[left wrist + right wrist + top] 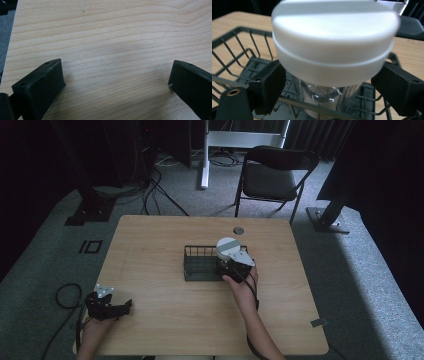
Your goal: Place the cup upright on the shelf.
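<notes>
We have the right gripper [231, 265] at the right end of the black wire basket [200, 264], near the middle of the high view, and between its jaws stands a clear jar with a white lid [228, 248]. In the right gripper view the lid [334, 47] bulges across the upper half of the frame, with the jar's clear body [324, 97] below it and the basket's wires [242, 47] running off to the left. The two black jaws sit either side of the jar just under the lid's rim — close to it, but we cannot tell whether they press on the glass or only flank it. Taking it below the lid makes sense to us: the wider lid would act as a stop if the smooth body slid. The jar stands upright, its base down among the basket's wires, at the end nearest the hand.

Our left gripper [107, 306] rests at the lower left of the high view, near the table [165, 320] edge and well apart from the basket. Its own view shows the jaws spread wide over bare wood [112, 50] with nothing between them — parked, we judge, to keep out of the way.
</notes>
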The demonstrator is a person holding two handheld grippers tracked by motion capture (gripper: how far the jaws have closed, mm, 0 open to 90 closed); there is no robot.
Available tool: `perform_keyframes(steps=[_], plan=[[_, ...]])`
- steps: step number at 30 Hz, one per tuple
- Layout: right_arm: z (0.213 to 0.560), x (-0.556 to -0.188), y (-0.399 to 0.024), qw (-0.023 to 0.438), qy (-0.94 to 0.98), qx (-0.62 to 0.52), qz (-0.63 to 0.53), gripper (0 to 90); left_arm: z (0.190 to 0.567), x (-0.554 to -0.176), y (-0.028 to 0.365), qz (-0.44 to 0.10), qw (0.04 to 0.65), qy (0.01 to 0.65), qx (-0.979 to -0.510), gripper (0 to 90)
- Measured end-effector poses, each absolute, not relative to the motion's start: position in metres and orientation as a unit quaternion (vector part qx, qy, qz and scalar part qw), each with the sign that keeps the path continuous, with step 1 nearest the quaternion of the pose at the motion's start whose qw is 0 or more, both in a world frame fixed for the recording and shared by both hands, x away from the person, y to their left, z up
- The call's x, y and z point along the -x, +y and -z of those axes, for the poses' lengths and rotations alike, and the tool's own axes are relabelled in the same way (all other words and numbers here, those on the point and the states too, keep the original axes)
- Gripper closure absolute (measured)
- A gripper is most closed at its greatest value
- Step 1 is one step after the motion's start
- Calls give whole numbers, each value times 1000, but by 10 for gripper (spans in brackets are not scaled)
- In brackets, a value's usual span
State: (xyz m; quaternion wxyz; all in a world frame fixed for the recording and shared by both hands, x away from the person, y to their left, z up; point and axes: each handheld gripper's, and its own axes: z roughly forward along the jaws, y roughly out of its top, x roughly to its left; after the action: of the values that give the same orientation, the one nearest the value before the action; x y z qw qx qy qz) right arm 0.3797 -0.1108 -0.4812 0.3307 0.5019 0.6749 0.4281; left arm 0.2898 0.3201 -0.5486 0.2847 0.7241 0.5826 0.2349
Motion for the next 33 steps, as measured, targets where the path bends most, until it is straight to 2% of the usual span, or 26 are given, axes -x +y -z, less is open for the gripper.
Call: perform_keyframes(steps=[11, 33], plan=[[478, -371, -118, 317, 681, -493, -439, 127, 549, -290, 320, -235, 285, 583, -724, 2], [473, -350, -151, 320, 678, -486, -448, 132, 549, -290, 320, -235, 285, 583, -724, 2]])
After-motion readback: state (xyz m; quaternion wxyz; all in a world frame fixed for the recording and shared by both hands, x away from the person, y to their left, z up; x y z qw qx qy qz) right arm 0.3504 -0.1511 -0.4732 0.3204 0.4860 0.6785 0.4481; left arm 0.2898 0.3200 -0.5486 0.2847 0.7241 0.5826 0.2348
